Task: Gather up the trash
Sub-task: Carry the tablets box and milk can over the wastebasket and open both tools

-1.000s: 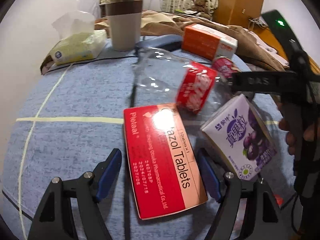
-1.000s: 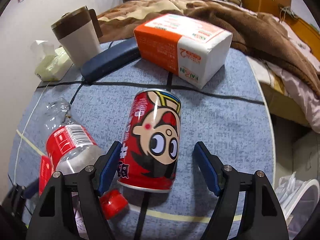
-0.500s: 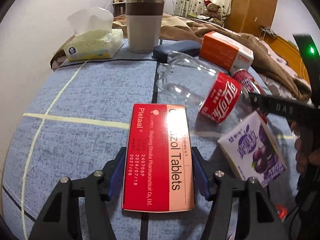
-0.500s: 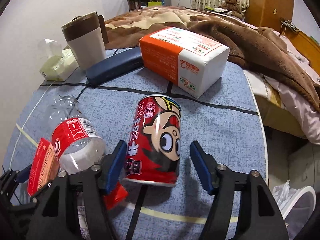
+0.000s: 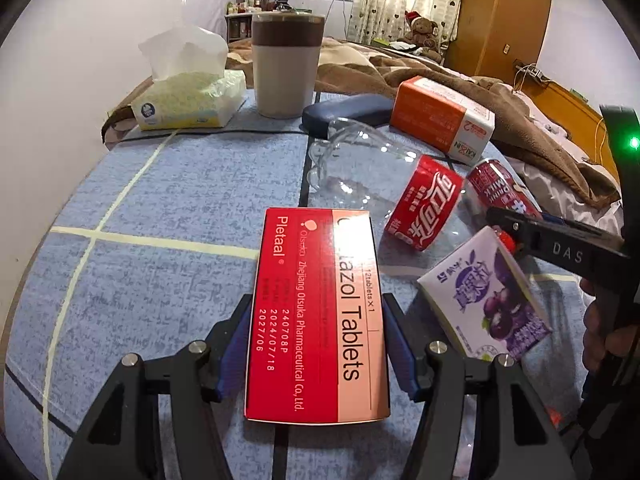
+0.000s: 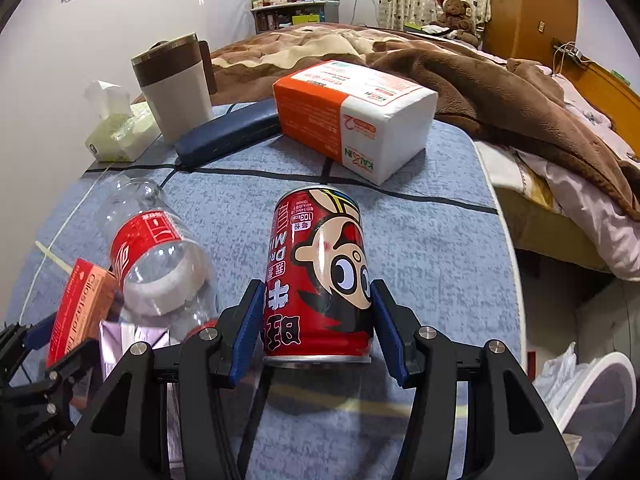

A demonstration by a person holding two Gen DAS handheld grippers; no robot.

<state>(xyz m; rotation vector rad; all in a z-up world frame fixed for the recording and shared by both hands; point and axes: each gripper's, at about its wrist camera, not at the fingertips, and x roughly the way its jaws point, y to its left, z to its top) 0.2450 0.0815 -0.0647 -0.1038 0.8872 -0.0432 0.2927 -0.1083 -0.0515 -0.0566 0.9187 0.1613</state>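
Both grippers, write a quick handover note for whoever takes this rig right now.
Left gripper: jaws shut on the red tablet box.
Right gripper: jaws shut on the red milk can.
Lying on the blue tablecloth: clear cola bottle, purple drink carton.
Lined white bin sits off the table's right edge.
Done: two items gripped. Left: drop both in the bin, then fetch bottle and carton.

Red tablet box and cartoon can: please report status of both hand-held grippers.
Left hand-held gripper shut on red tablet box. Right hand-held gripper shut on cartoon can. Empty bottle beside can, not blocking.
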